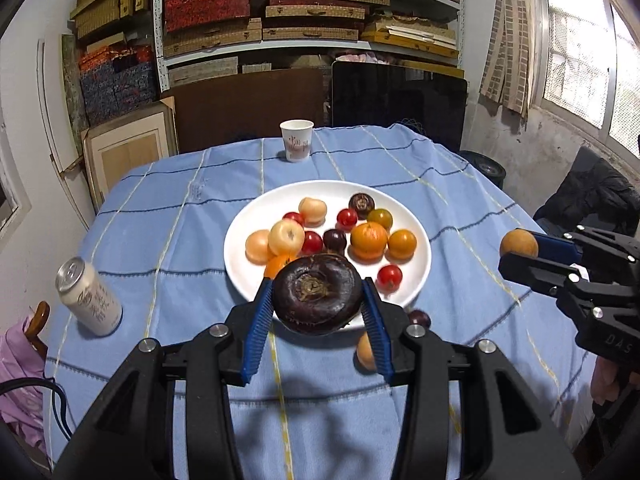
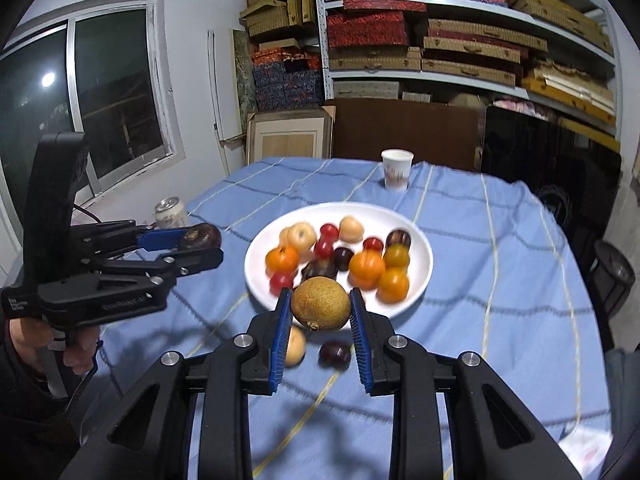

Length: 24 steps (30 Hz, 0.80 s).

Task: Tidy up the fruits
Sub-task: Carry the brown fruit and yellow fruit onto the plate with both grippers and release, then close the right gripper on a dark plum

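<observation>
A white plate [image 1: 240, 248] [image 2: 420, 256] with several small fruits, orange, red, pale and dark, sits mid-table. My left gripper [image 1: 317, 285] [image 2: 204, 245] is shut on a flat dark brown fruit [image 1: 317, 294] [image 2: 200, 236], held above the plate's near rim. My right gripper [image 2: 319, 297] [image 1: 516, 250] is shut on a round tan fruit [image 2: 319, 303] [image 1: 519, 242], also raised over the plate's near edge. On the cloth in front of the plate lie a pale fruit [image 1: 366, 351] [image 2: 295, 346] and a small dark fruit [image 1: 420, 317] [image 2: 335, 354].
A blue checked cloth [image 1: 180, 216] covers the table. A drink can [image 1: 89, 298] [image 2: 170, 213] stands at the left and a paper cup [image 1: 296, 140] [image 2: 396, 170] at the far edge. Shelves of boxes [image 1: 312, 12] fill the back wall. A black bin [image 2: 614, 276] stands to the right.
</observation>
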Motion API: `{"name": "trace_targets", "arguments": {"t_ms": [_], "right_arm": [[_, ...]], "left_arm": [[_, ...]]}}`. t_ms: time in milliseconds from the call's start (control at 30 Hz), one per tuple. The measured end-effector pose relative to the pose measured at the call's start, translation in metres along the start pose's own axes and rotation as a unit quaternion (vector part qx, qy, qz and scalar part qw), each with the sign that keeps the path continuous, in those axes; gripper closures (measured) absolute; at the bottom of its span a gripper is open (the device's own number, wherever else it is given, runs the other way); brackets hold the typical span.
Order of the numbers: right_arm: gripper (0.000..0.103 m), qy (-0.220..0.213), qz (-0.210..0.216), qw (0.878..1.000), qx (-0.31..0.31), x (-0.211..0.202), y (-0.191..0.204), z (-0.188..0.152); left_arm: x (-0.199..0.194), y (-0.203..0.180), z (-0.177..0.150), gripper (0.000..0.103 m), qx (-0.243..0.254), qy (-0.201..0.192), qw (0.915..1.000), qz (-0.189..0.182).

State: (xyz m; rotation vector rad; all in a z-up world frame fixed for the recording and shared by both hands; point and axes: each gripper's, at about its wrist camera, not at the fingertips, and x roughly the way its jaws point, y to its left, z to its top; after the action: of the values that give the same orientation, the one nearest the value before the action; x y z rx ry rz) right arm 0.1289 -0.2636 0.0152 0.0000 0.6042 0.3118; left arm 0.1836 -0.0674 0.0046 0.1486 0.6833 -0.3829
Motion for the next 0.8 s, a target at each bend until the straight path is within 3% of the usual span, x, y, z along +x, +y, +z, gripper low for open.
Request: {"name": "trace_targets", "arguments": {"t_ms": [333,633,667,733,800], "right_arm": [[0.074,0.030,-0.010,0.999,0.005,0.062,-0.024,0.037],[0.074,0.059,-0.013,0.998,0.000,0.133,-0.038,0.069],[0.073,0.067,-0.008,0.998,-0.001,0.141,-0.038,0.071],[0.059,0.072,-0.015,0.997,-0.009,0.154,-0.036,0.073],[0.059,0.069,-0.021,0.997,-0.008,0.156,-0.035,0.073]], "left_arm": [[0.075,0.007,0.035,0.060,-0.018,0.042,0.9989,-0.012],[0.134,0.007,0.036,0.060,-0.008,0.089,0.9959,-0.016],[0.137,0.007,0.035,0.058,-0.011,0.093,0.9955,-0.017],[0.139,0.008,0.033,0.051,-0.011,0.095,0.9954,-0.014],[0.134,0.011,0.033,0.044,-0.016,0.088,0.9959,-0.011]]}}
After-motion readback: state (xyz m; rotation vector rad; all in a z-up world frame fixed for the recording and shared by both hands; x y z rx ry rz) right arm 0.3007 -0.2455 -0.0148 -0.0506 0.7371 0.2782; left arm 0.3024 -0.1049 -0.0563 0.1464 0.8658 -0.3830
